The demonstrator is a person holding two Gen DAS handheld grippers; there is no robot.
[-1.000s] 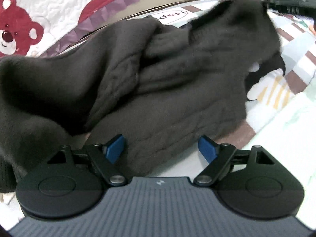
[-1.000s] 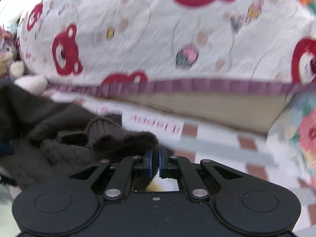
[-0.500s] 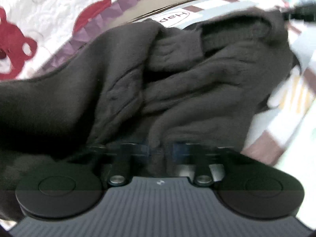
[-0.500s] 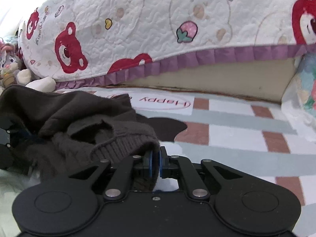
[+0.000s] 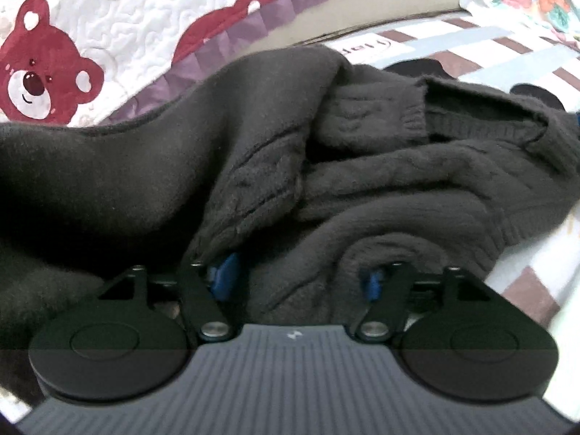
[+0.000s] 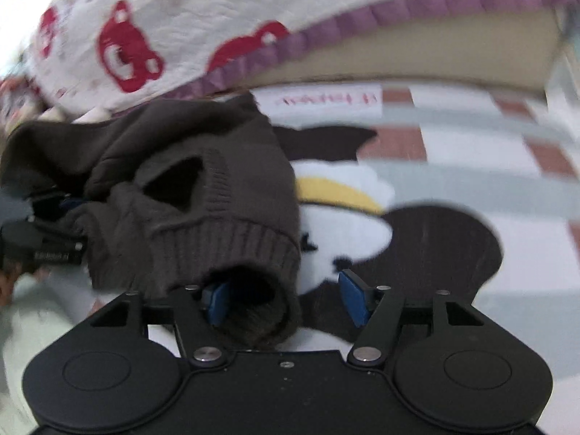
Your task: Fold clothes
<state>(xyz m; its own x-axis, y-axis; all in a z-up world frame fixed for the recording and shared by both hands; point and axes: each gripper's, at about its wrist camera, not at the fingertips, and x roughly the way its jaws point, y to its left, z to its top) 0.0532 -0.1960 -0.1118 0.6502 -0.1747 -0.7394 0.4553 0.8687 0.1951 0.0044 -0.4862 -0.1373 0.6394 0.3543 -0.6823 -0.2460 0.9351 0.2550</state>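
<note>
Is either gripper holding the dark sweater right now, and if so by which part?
Nothing is held. The right gripper and left gripper are both open, with the sweater lying loose between their fingers.

Left gripper [image 5: 299, 277] fingertips are buried in the dark knit sweater [image 5: 380, 181], blue pads only peeking out. The sweater runs off the left edge. In the right wrist view the whole scene smears: the bear-print quilt [image 6: 163, 36] is soft, the pink lettering on the mat [image 6: 471, 152] unreadable. Sweater cuff [image 6: 253, 308] covers part of the right gripper's [image 6: 286, 301] left pad.
</note>
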